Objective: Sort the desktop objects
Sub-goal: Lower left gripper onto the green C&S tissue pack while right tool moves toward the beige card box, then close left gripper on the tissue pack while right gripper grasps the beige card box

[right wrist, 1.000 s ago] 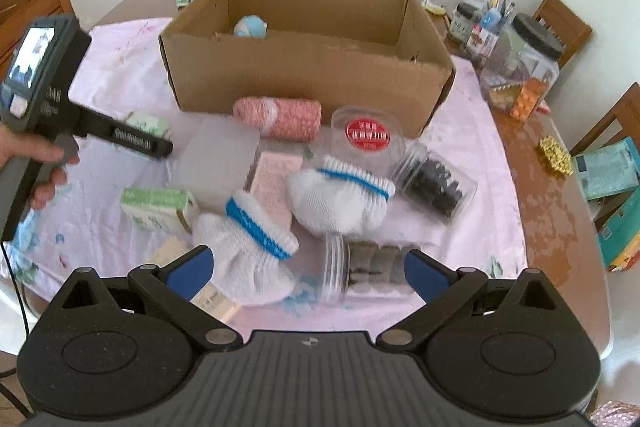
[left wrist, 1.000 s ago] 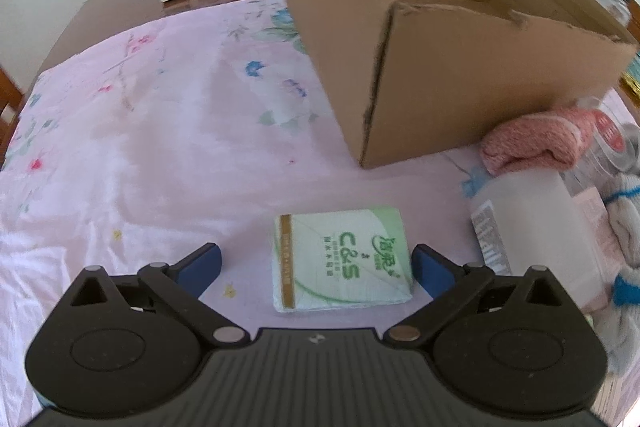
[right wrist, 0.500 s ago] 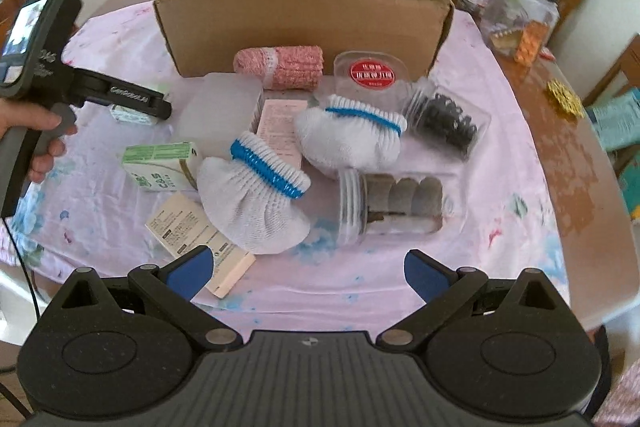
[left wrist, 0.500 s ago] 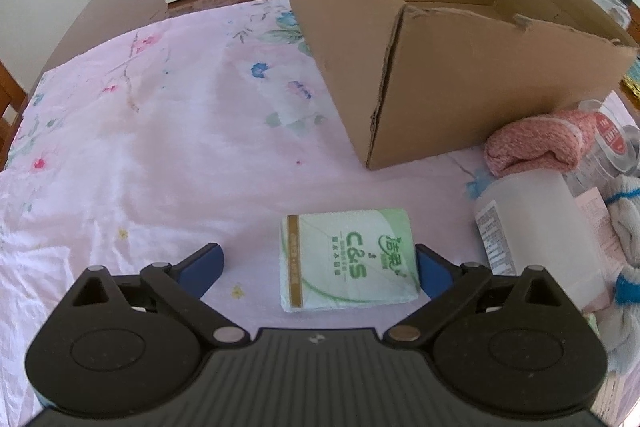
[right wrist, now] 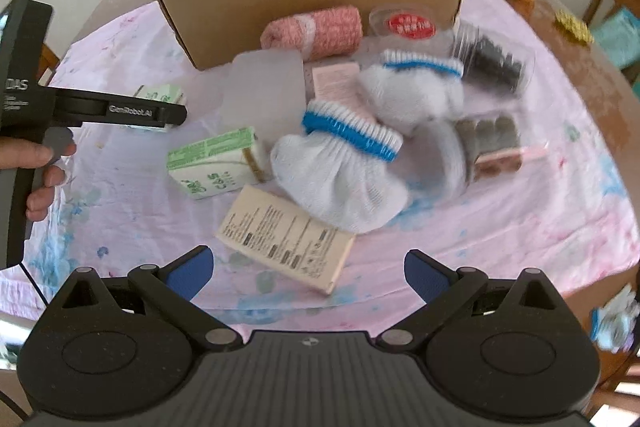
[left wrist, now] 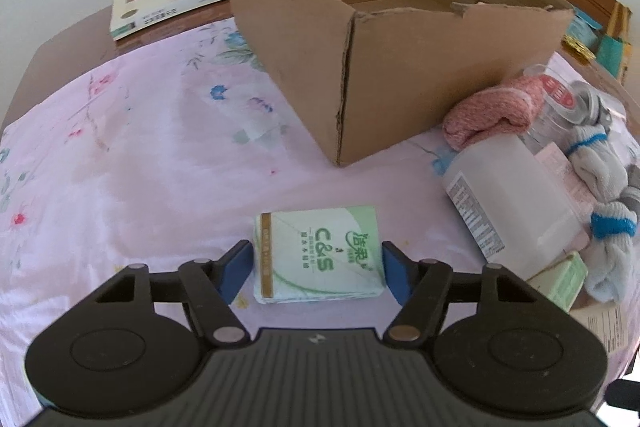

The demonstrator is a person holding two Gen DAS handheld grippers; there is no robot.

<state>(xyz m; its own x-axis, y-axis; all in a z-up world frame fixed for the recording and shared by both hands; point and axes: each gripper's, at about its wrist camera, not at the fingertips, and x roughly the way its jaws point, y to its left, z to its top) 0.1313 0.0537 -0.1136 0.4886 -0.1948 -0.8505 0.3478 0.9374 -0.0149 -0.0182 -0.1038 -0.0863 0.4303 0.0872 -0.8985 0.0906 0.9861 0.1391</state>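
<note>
Two green tissue packs (right wrist: 216,163) show in the right wrist view; the left view shows one tissue pack (left wrist: 318,253) flat on the pink cloth (left wrist: 140,147), before the cardboard box (left wrist: 400,67). Left gripper (left wrist: 318,269) brackets it narrowly, contact unclear. Right gripper (right wrist: 306,273) gapes wide, holding nothing, above a beige carton (right wrist: 286,237).

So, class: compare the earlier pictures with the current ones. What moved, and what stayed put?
The left tongs closed in around the green C&S tissue pack; their blue pads now flank its sides, contact unclear. The right tongs, open, dropped lower and nearer the pile, above the beige printed box. The cardboard box, pink rolled cloth and white socks kept their places.
</note>
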